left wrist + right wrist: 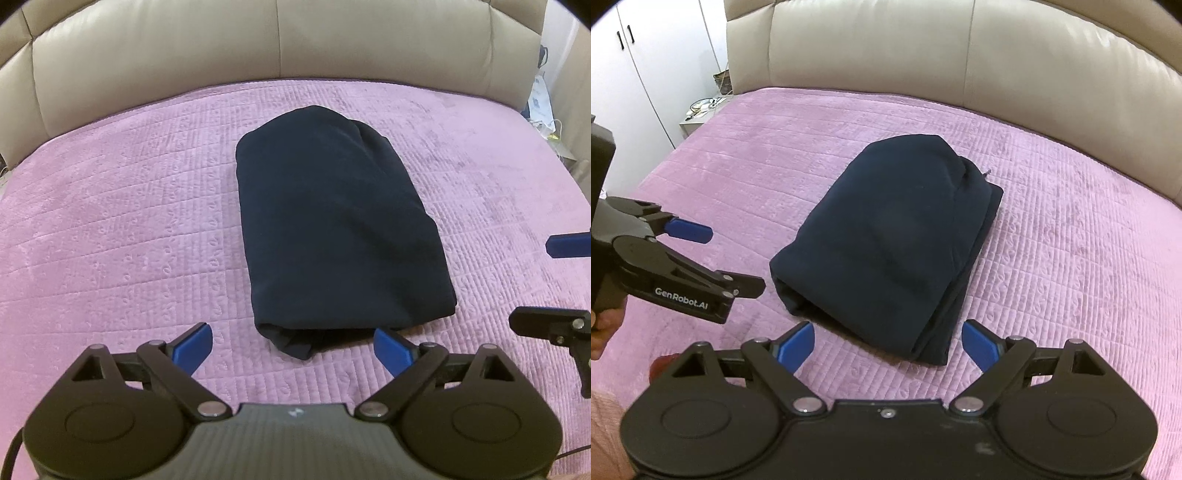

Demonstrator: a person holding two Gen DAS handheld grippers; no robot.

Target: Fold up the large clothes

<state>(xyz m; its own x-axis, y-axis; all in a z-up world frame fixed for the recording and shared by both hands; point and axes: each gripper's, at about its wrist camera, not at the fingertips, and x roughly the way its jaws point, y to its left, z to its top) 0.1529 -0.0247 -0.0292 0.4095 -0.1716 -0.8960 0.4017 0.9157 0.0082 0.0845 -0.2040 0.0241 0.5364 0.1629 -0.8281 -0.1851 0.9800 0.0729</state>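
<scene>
A bed (110, 206) covered by a pink quilted spread is backed by a beige padded headboard (258, 40). A folded dark navy garment (332, 221) is laid near the middle of the bed. Just short of the garment's near edge, the left tongs (293, 349) and right tongs (886, 345) are held spread wide, nothing gripped.

Dark navy garment (332, 229) lies folded, compact, flat.
</scene>
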